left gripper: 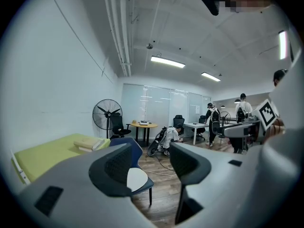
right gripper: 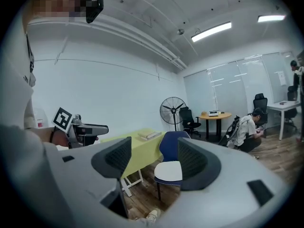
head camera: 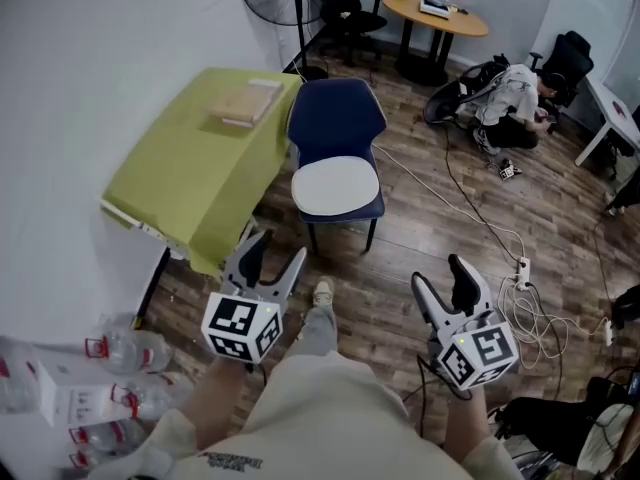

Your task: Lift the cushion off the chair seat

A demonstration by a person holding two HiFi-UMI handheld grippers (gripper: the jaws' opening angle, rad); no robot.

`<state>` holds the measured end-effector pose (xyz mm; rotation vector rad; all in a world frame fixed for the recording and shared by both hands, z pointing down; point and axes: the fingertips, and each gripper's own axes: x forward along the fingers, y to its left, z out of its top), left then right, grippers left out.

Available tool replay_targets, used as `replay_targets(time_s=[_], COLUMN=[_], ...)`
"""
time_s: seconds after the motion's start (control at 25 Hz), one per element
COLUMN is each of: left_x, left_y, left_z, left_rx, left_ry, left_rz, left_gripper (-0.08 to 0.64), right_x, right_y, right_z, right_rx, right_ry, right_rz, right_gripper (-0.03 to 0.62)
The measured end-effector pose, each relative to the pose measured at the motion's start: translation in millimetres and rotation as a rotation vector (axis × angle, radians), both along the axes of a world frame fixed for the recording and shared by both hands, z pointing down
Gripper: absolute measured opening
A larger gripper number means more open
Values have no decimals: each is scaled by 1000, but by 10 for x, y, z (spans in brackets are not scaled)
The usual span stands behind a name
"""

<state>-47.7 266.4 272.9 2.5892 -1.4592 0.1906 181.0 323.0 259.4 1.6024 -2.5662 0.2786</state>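
Cushion (head camera: pixel 335 186) lies flat on the seat of the chair (head camera: pixel 337 116), not lifted. It's white, thin and rounded and covers most of the seat, with the dark blue seat edge showing round it.

Only the head view shows the floor. There's a power strip (head camera: pixel 520 266) with cables to the chair's right. Water bottles (head camera: pixel 128 352) are heaped well off from the chair on the near left. The person's shoe (head camera: pixel 322 291) is near the chair's front legs.

It also shows a green-covered worktop (head camera: pixel 180 173) just beside the chair on the left, with a flat pale stack (head camera: pixel 245 103) on it. A crouching person (head camera: pixel 510 98) is off to the chair's right.

Both gripper views add ceiling lights (left gripper: pixel 167 61) and a glass wall (left gripper: pixel 156 106) behind the chair. A fan (right gripper: pixel 173 110) stands behind the chair.

Only the left gripper view has standing people (left gripper: pixel 211 118) far beyond the chair. Only the right gripper view catches the other tool side-on.

Left tongs (head camera: pixel 277 253) are spread and pinch nothing. Right tongs (head camera: pixel 440 276) are also spread and empty. Both are well short of the chair and point toward it, and the cushion shows through each gap.
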Motion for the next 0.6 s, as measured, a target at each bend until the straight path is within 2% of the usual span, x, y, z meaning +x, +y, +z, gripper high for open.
replay_targets(time_s=[0.28, 0.6], left_x=[-124, -342], left_y=[-1015, -2345], left_z=[104, 350], left_rx=[-52, -133], left_ry=[18, 3], left_rz=[-22, -9], left_gripper=[241, 241], right_x=[-92, -277], right_y=[-949, -2267], right_z=[145, 271], right_rx=[-85, -175], right_ry=[31, 35], right_rz=[5, 18], right_gripper=[301, 301])
